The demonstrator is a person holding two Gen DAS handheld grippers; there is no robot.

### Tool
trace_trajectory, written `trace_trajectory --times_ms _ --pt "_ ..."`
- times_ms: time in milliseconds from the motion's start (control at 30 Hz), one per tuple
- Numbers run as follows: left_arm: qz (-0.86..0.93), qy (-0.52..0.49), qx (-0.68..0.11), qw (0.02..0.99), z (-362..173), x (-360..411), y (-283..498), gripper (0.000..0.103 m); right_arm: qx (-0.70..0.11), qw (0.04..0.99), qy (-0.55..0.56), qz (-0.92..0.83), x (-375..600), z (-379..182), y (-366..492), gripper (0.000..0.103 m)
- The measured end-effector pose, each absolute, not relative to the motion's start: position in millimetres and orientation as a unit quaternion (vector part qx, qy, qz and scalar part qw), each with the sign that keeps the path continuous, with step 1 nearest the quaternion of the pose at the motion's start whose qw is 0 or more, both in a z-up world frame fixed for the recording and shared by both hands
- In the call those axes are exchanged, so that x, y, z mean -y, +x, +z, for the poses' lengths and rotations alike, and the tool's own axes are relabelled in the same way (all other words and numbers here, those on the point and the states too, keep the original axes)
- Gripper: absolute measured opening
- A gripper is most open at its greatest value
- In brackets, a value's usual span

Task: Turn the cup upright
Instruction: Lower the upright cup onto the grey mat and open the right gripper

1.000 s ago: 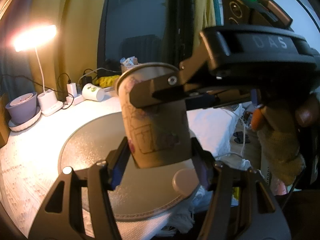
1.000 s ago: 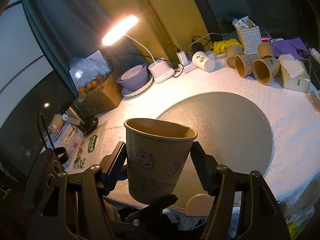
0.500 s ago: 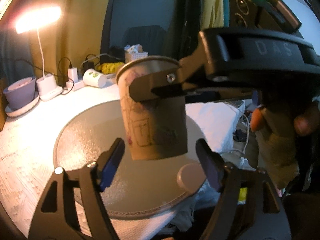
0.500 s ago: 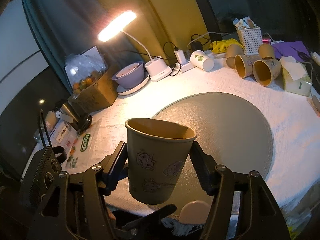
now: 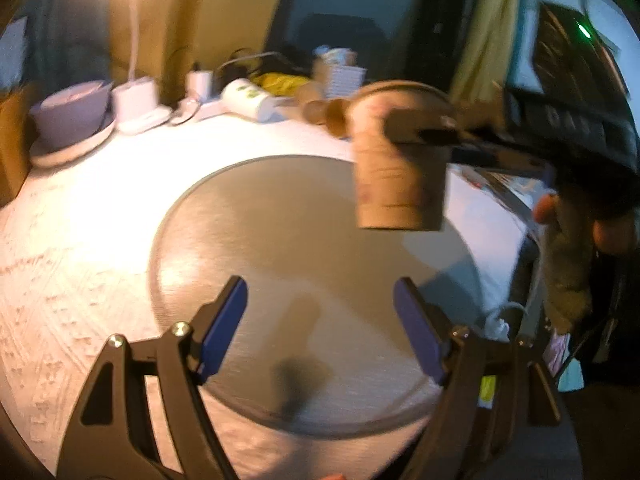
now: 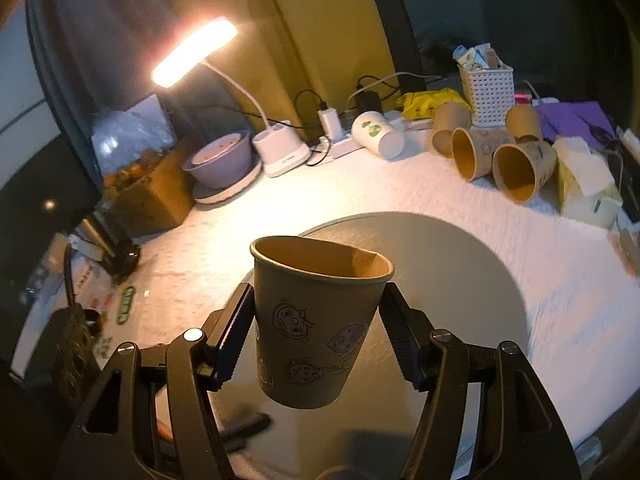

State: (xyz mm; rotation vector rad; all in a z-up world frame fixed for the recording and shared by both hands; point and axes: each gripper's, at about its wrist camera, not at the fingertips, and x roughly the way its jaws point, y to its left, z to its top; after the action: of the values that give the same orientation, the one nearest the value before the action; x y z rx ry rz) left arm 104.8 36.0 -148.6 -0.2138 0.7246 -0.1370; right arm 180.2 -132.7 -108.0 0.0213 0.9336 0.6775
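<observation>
A brown paper cup with small cartoon drawings is upright, mouth up, held in the air above the round grey mat. My right gripper is shut on its sides. In the blurred left wrist view the same cup hangs above the mat at upper right, with the right gripper's finger across it. My left gripper is open and empty, low over the mat's near part, well apart from the cup.
Several brown paper cups lie on their sides at the back right beside a tissue box and a white basket. A white cup, desk lamp and purple bowl stand along the back.
My left gripper has opened, let go of the cup and drawn back and left. The cup stays upright in my right gripper, carried out over the mat.
</observation>
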Motion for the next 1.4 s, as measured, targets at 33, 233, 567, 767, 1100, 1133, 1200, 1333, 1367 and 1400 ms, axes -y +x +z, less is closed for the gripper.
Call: trace_trajectory --times_ms 33,233,567,767,1100,1133,1200,1333,1367,1400 --pt "-0.059 -0.111 -0.357 0.926 -148.8 -42.5 107.7 0.077 -0.441 0.84 0.006 0.317 132.0 -109.3 183.5 0.067" --pt "-0.022 -0.143 -0.375 0.916 -149.6 -74.4 126.2 0.077 -0.444 0.843 -0.021 0.302 121.5 -123.1 205.7 0.067" --pt "0.002 -0.152 -0.39 0.908 -155.8 -95.3 151.6 0.077 -0.427 0.854 -0.075 0.287 99.8 -143.1 233.5 0.067" --pt "0.015 -0.157 -0.411 0.898 -164.6 -102.2 165.0 0.077 -0.414 0.858 -0.089 0.291 91.4 -154.0 236.4 0.067" --pt "0.02 -0.156 -0.425 0.892 -169.0 -96.7 166.7 0.077 -0.376 0.872 -0.12 0.289 90.3 -154.2 213.4 0.067" --pt "0.02 -0.155 -0.425 0.892 -168.5 -95.3 165.5 0.077 -0.375 0.873 -0.121 0.288 91.9 -153.9 211.0 0.067" --pt "0.02 -0.153 -0.423 0.893 -167.5 -92.8 162.1 0.077 -0.375 0.873 -0.121 0.287 94.2 -153.5 206.9 0.067" --pt "0.022 -0.148 -0.42 0.895 -166.1 -88.7 154.7 0.077 -0.373 0.873 -0.13 0.286 99.1 -154.0 195.0 0.067" --pt "0.024 -0.147 -0.42 0.895 -165.8 -87.4 152.7 0.077 -0.373 0.873 -0.132 0.286 99.6 -154.2 192.3 0.067" --pt "0.025 -0.146 -0.419 0.896 -165.6 -86.4 150.4 0.077 -0.373 0.872 -0.134 0.287 100.4 -154.2 189.0 0.067"
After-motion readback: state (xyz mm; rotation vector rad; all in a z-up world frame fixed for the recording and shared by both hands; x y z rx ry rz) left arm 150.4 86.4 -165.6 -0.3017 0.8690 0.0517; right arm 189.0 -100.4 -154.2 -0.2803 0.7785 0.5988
